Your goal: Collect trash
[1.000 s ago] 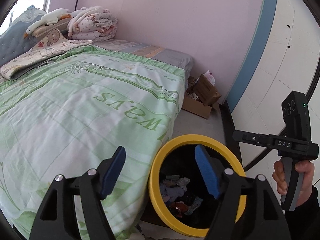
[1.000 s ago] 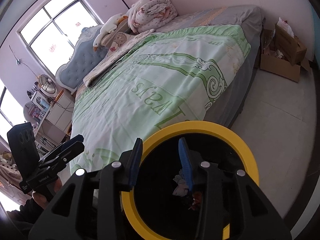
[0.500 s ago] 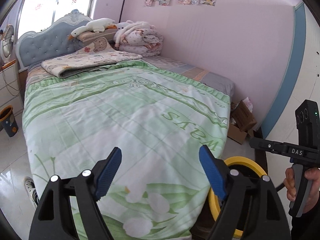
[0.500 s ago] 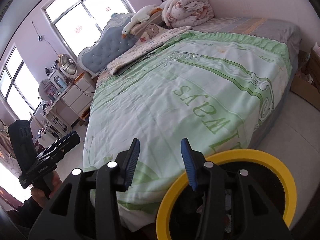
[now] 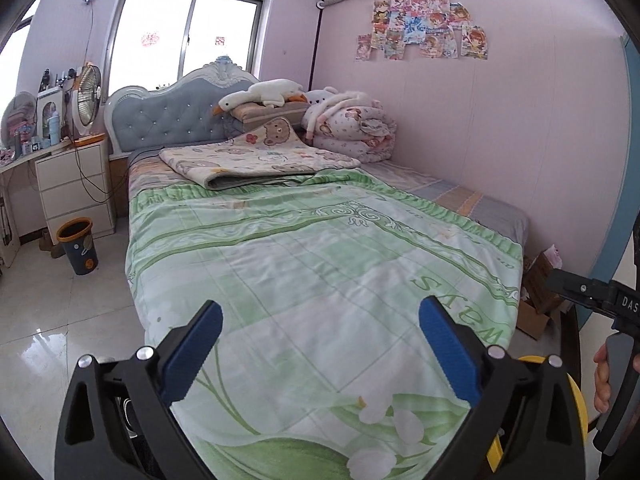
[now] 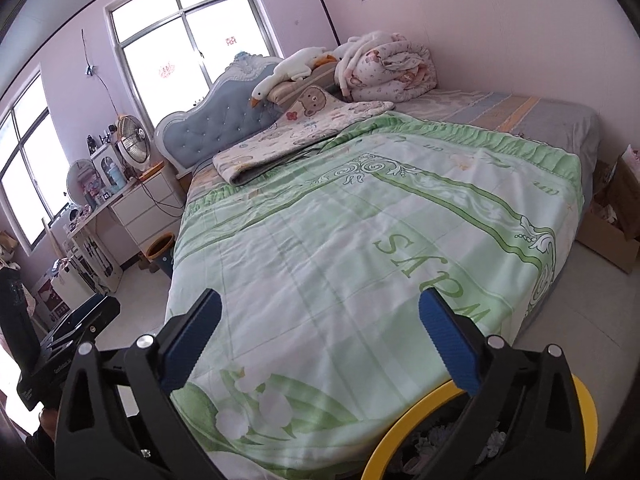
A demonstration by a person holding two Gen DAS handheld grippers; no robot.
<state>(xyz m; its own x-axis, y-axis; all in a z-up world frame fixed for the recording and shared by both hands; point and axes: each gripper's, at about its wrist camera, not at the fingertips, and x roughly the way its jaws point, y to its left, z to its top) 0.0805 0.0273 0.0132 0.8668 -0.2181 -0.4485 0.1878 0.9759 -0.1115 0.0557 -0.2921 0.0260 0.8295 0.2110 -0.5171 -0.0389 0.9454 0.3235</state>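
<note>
While both cameras look out over the green-quilted bed (image 5: 320, 264) with no loose litter visible on it, the step in hand seems to be scanning for the next piece of trash. The yellow-rimmed bin (image 6: 404, 420), holding scraps, sits at the bed's foot. Each hand-held gripper, left (image 5: 320, 348) and right (image 6: 320, 344), is spread wide, holding and touching nothing; the next move likely means finding rubbish elsewhere.

My left gripper (image 5: 320, 328) and right gripper (image 6: 320, 326) both point forward, jaws spread wide, gripping nothing; my right hand (image 5: 603, 376) wraps its handle at far right.
</note>
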